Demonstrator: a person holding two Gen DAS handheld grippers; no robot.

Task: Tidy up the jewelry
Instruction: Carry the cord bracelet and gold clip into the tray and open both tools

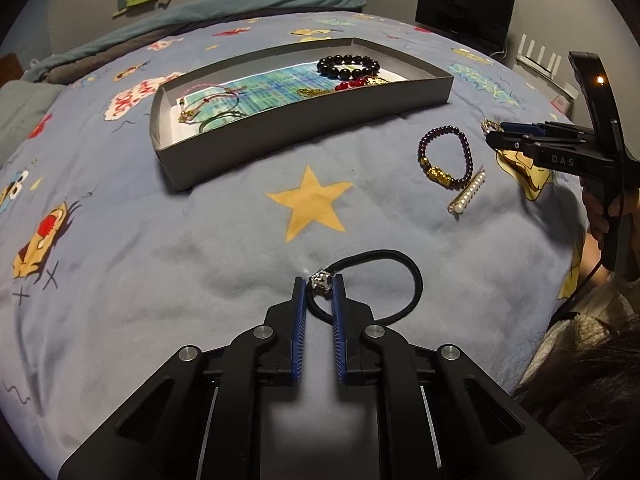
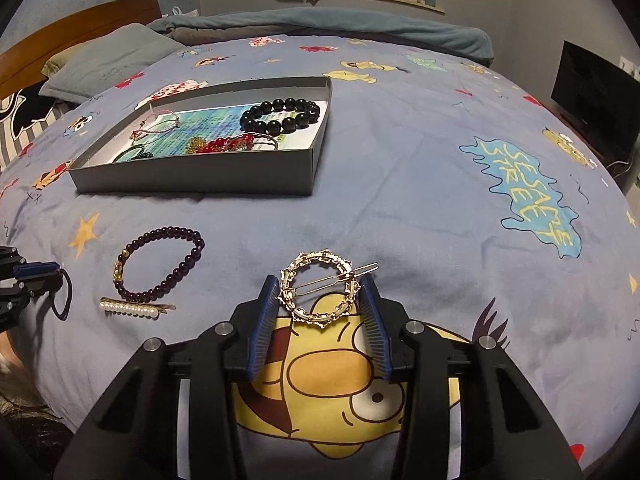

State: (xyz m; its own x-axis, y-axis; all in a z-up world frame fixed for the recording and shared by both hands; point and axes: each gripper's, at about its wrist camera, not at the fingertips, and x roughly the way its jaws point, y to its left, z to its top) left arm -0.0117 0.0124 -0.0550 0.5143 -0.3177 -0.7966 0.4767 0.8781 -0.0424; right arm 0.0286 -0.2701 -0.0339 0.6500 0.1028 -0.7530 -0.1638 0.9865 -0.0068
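A grey tray on the bed holds a black bead bracelet, red beads and cord bracelets; it also shows in the right wrist view. My left gripper is shut on the silver charm of a black hair tie lying on the blanket. My right gripper is closed on a round gold hair clip, its pads touching both sides of the ring. A purple bead bracelet and a pearl hair clip lie between the grippers.
The blue cartoon blanket covers the bed. Pillows and a rolled teal cover lie at the far side. A dark monitor stands beyond the bed on the right. A wooden headboard is at the left.
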